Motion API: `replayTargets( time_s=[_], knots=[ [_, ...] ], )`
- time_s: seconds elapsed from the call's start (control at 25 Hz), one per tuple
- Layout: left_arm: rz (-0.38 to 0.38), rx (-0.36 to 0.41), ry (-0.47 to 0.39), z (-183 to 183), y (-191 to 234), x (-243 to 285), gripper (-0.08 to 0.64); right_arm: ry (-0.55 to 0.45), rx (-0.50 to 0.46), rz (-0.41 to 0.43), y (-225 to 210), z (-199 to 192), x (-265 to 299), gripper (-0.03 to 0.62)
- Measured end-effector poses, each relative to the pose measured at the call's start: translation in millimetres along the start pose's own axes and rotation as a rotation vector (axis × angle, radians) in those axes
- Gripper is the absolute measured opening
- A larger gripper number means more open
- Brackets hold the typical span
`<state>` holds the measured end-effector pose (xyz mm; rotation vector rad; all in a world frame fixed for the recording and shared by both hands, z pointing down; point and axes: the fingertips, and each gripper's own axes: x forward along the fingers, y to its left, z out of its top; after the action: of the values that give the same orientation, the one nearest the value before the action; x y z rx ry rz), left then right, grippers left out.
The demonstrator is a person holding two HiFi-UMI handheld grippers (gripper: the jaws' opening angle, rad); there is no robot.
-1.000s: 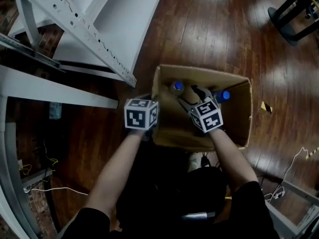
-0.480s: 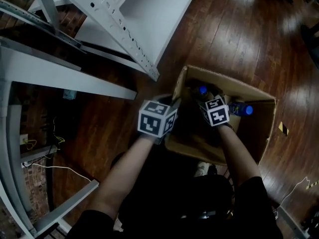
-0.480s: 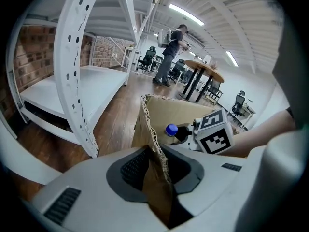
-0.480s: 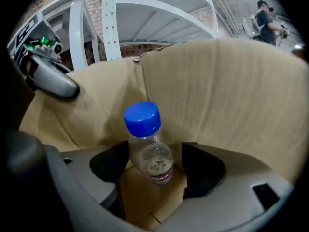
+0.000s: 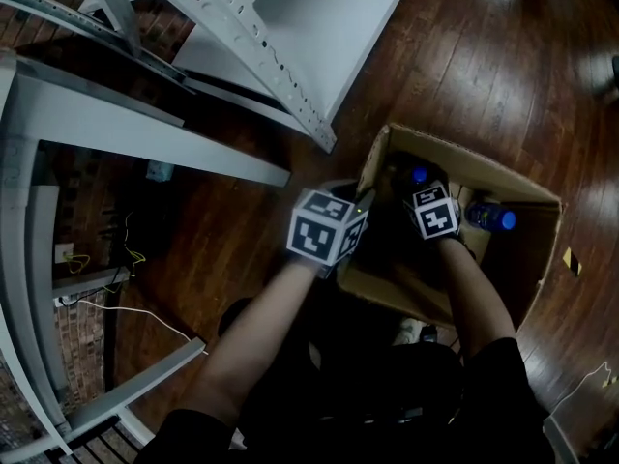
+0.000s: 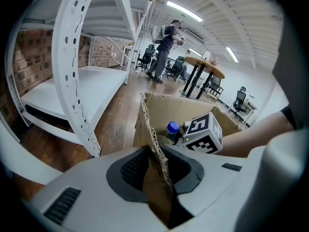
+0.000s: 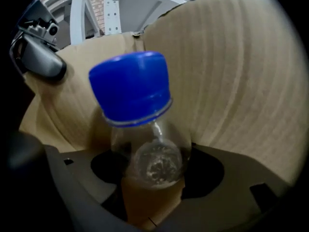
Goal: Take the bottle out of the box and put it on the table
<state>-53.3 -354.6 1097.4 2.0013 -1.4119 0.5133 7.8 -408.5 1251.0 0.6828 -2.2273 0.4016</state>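
An open cardboard box (image 5: pixel 542 259) stands on the wooden floor. My left gripper (image 5: pixel 364 203) is shut on the box's left wall (image 6: pixel 155 144), and the corrugated edge runs between its jaws. A clear bottle with a blue cap (image 5: pixel 419 174) stands upright in the box's far left corner. My right gripper (image 5: pixel 422 189) reaches down into the box over it. In the right gripper view the bottle (image 7: pixel 131 88) fills the middle, its shoulder between the jaws of the right gripper (image 7: pixel 152 173). Those jaws have just been closing, with a slim gap still at each pad. A second blue-capped bottle (image 5: pixel 490 217) lies further right.
A white metal rack with perforated uprights (image 5: pixel 261 46) stands just left of the box, its shelf board (image 6: pixel 63 83) low above the floor. Cables (image 5: pixel 106 307) trail on the floor at left. A person (image 6: pixel 165 45) stands far off by tables and chairs.
My right gripper has sunk deeper into the box and come down around the corner bottle. My left gripper has kept its hold on the box wall. The head view has shifted.
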Motion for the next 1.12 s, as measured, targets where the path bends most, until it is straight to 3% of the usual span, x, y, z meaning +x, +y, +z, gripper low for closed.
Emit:
replayTargets(
  time_s=[0.24, 0.44, 0.52, 0.6, 0.72, 0.92, 1.0, 1.04, 1.12],
  knots=[
    [-0.007, -0.013, -0.008, -3, 3, -1, 0.071, 0.005, -0.028, 0.022, 9, 2, -28, 0.319],
    [-0.043, -0.025, -0.03, -2, 1, -1, 0.094, -0.055, -0.047, 0.002, 9, 25, -78, 0.319],
    [-0.046, -0.017, -0.03, -1, 0, -5, 0.13, -0.095, -0.049, -0.009, 13, 43, -103, 0.319],
    [-0.039, -0.002, -0.034, 8, -4, -14, 0.21, -0.125, -0.037, -0.017, 19, 62, -131, 0.318],
    [-0.01, 0.002, -0.085, 47, -15, -43, 0.212, -0.147, -0.013, -0.016, 30, 98, -178, 0.318],
    [0.01, -0.149, -0.193, 134, -43, -118, 0.211, -0.148, 0.012, -0.026, 37, 160, -278, 0.318],
    [0.002, -0.089, -0.229, 178, -63, -153, 0.204, -0.148, 0.024, -0.042, 35, 187, -321, 0.318],
    [0.008, -0.048, -0.242, 197, -72, -172, 0.154, -0.144, 0.033, -0.048, 37, 197, -343, 0.318],
    [0.019, -0.015, -0.26, 228, -87, -214, 0.128, -0.137, 0.057, -0.048, 49, 218, -389, 0.318]
  ],
)
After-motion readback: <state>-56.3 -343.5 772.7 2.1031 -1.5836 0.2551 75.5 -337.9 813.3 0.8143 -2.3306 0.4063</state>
